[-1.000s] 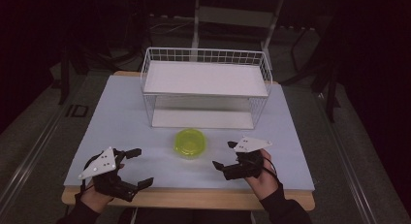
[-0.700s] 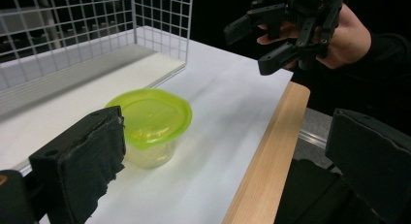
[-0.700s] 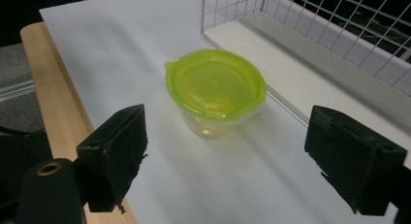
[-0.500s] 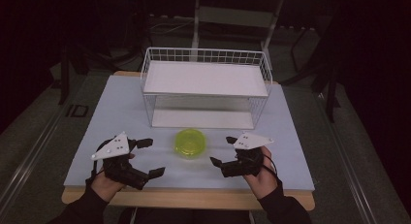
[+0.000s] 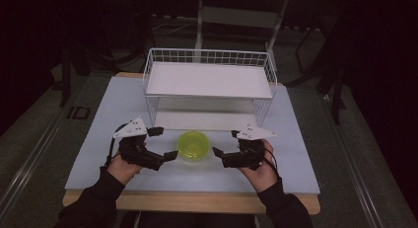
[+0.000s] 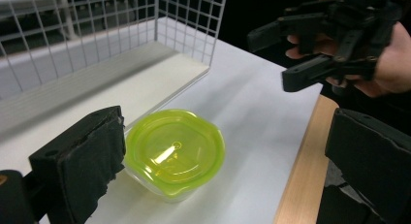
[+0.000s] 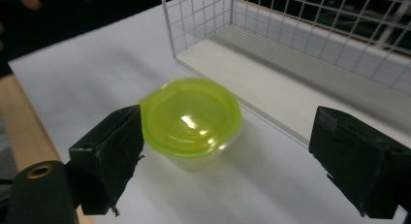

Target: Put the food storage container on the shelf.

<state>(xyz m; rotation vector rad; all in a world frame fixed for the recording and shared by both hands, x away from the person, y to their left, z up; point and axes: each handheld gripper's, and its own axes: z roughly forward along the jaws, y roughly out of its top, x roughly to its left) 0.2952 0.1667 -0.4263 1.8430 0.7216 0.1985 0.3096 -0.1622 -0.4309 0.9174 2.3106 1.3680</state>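
Between the spread left tongs [image 5: 163,143] and spread right tongs [image 5: 226,143] sits the lidded container [image 5: 193,145], untouched.

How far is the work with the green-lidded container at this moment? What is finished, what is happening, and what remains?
Nothing looks finished: the green-lidded container sits on the table in front of the wire rack, lid on. In hand: the left gripper and right gripper flank it, both open, neither touching. Left: grasping it, then probably opening or moving it.
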